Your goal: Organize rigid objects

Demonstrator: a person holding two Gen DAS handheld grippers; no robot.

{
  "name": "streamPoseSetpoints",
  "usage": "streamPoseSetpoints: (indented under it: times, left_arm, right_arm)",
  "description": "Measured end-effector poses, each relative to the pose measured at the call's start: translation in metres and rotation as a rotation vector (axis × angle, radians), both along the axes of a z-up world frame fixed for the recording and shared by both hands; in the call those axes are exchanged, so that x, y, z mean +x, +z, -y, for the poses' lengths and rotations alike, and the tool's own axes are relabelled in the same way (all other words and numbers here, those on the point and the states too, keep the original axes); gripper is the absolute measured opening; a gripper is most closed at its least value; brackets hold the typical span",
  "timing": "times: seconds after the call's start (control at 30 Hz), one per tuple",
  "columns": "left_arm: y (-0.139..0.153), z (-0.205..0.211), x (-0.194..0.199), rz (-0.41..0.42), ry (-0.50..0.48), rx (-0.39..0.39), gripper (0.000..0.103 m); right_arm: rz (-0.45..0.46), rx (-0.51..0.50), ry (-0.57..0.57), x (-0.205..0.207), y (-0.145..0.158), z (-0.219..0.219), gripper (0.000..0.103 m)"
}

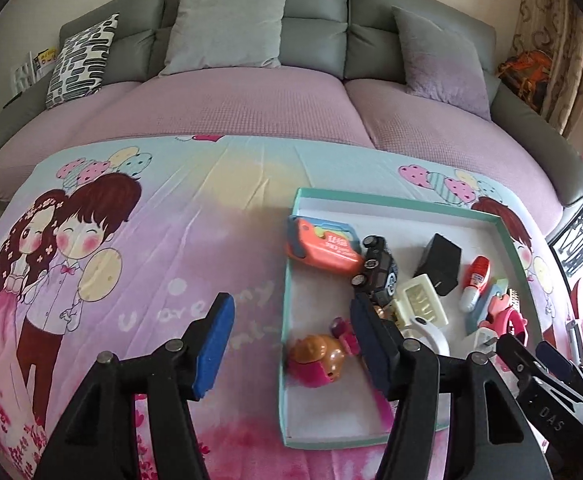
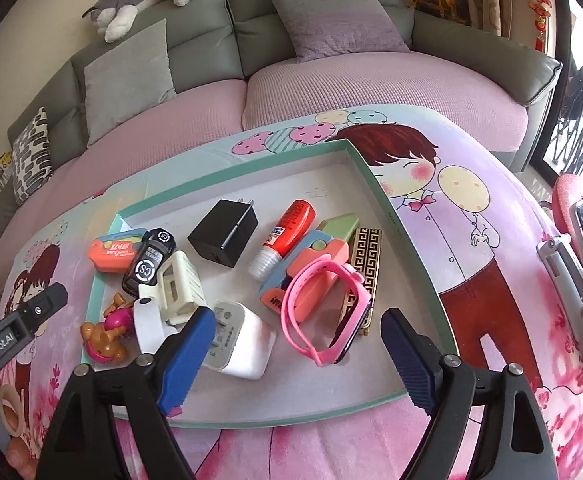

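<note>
A shallow cardboard tray with a mint-green rim and white floor (image 2: pixel 365 166) lies on a cartoon-printed pink and lilac bedsheet (image 1: pixel 195 208), and nearly all the small rigid items already sit inside it: a black cube-shaped wall charger (image 2: pixel 222 236), a red-capped glue tube (image 2: pixel 285 236), a black toy car with white "CS" roundels (image 2: pixel 149 262), an orange and blue stapler-like box (image 2: pixel 113 254), a cream slatted plastic holder (image 2: pixel 179 290), a white cube charger (image 2: pixel 239 340), a pink child's wristwatch (image 2: pixel 323 316) and a small brown and magenta plastic figurine (image 2: pixel 105 336). The right gripper (image 2: pixel 297 356) hangs over the near edge of the tray with its blue-padded fingers (image 2: pixel 185 354) spread wide and nothing between them, bracketing the white charger and the pink watch. The left gripper (image 1: pixel 291 344) is likewise released and empty, one finger over the sheet and the other over the tray's left part near the figurine. The collecting looks close to finished, so the step in hand is probably tidying what is piled up. To do it well, the right gripper should descend squarely on one item, likely the white charger, closing on its flat sides rather than catching the watch strap touching it, while the left steadies the light tray so it does not slide.
</note>
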State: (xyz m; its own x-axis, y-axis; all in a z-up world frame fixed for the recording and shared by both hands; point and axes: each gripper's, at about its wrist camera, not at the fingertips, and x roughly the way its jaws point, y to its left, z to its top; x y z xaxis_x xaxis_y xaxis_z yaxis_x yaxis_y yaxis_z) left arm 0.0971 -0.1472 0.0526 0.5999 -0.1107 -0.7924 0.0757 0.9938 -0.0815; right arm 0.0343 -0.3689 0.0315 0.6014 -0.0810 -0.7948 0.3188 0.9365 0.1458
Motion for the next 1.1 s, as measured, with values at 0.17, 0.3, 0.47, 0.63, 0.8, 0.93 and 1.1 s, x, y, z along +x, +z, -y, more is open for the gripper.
streamPoseSetpoints:
  times: [0.17, 0.3, 0.47, 0.63, 0.8, 0.93, 1.1]
  left_arm:
    - [-0.010, -0.017, -0.001, -0.036, 0.051, -0.008, 0.079]
    - [-0.020, -0.027, -0.005, -0.067, 0.083, 0.013, 0.083]
    - [-0.026, -0.039, -0.013, -0.087, 0.099, -0.005, 0.084]
    - [-0.031, -0.046, -0.021, -0.099, 0.104, -0.004, 0.084]
    - [-0.038, -0.052, -0.033, -0.110, 0.100, -0.012, 0.084]
    - [-0.040, -0.055, -0.042, -0.098, 0.109, 0.017, 0.084]
    - [-0.036, -0.057, -0.049, -0.069, 0.104, 0.025, 0.084]
  right_arm:
    - [-0.001, -0.027, 0.022, 0.001, 0.002, -0.009, 0.103]
    - [0.017, -0.012, 0.046, 0.000, 0.007, -0.017, 0.103]
    - [0.024, -0.029, 0.079, -0.002, 0.012, -0.031, 0.103]
    - [0.024, -0.026, 0.102, -0.004, 0.013, -0.043, 0.103]
    - [0.001, -0.033, 0.129, -0.010, 0.008, -0.055, 0.103]
    - [-0.013, -0.022, 0.136, -0.016, 0.005, -0.059, 0.103]
    - [-0.030, -0.004, 0.146, -0.020, 0.000, -0.065, 0.103]
